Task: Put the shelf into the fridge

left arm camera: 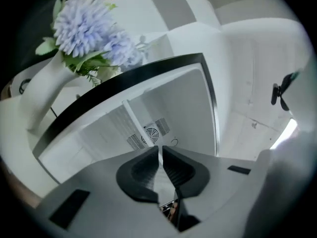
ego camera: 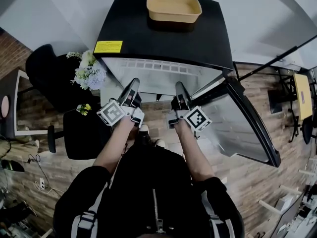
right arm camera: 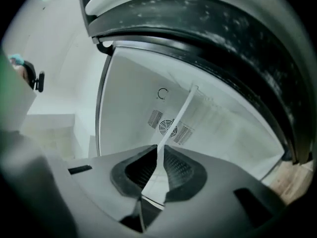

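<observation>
A shallow tan plastic tub (ego camera: 174, 7) sits at the top of the head view, well apart from a bouquet of pale blue and white flowers (ego camera: 89, 71) at the left. Near the bouquet, a black chair (ego camera: 81, 133) stands on the wood-plank floor (ego camera: 277, 113).

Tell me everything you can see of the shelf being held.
The shelf is a thin, flat, pale panel, glassy or clear plastic by its look, seen edge-on in both gripper views. The left gripper and right gripper each pinch its near edge, holding it roughly level. It runs away from them into the open fridge, toward the vented back wall. Whether it rests on side rails cannot be told.
</observation>
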`<state>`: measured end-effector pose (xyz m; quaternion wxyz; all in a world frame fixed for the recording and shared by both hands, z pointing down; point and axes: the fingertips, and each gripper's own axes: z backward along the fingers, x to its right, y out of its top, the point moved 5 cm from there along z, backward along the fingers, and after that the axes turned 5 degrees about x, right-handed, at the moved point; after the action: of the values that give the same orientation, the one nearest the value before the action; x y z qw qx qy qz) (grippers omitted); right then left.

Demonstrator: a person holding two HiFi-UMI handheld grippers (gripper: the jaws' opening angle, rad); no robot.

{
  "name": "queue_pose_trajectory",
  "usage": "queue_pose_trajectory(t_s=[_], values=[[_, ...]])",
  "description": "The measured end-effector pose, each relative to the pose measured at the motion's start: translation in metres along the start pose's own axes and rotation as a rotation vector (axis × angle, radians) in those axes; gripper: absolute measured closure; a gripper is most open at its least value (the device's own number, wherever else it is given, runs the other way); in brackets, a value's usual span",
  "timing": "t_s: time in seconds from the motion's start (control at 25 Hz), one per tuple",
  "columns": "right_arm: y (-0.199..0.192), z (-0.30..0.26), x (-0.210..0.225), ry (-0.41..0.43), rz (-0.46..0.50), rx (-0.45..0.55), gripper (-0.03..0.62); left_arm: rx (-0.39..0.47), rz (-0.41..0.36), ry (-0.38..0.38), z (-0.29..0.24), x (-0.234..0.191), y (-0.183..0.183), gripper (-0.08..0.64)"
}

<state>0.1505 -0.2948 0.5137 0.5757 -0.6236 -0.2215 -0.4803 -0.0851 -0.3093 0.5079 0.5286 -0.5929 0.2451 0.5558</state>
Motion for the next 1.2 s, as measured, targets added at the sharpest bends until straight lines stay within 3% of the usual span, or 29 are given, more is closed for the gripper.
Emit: queue_pose_trajectory(t_s=[0.08, 0.16, 0.4, 0.56, 0.68, 0.88, 1.2], values=[[-0.004, 0.009, -0.002, -0.002, 0.083, -0.044, 0.560, -0.037, -0.211, -0.015, 0.007, 0.007, 0.003, 0.518], [-0.009, 0.018, -0.006, -0.002, 0.186, -0.099, 0.565, -0.072, -0.362, 0.002, 0.013, 0.019, 0.000, 0.518], [-0.006, 0.040, -0.020, -0.049, 0.611, -0.187, 0.586, -0.138, -0.671, 0.039, 0.039, 0.040, -0.010, 0.518], [0.002, 0.055, -0.028, -0.032, 0.758, -0.187, 0.588, -0.166, -0.845, 0.044, 0.055, 0.051, -0.016, 0.518], [0.005, 0.064, -0.033, -0.026, 0.815, -0.184, 0.586, -0.172, -0.955, 0.054, 0.065, 0.057, -0.016, 0.518], [0.011, 0.079, -0.039, -0.012, 0.878, -0.182, 0.588, -0.171, -1.072, 0.059, 0.077, 0.066, -0.019, 0.518], [0.008, 0.092, -0.038, -0.028, 0.863, -0.170, 0.588, -0.179, -1.074, 0.062, 0.092, 0.066, -0.024, 0.518]])
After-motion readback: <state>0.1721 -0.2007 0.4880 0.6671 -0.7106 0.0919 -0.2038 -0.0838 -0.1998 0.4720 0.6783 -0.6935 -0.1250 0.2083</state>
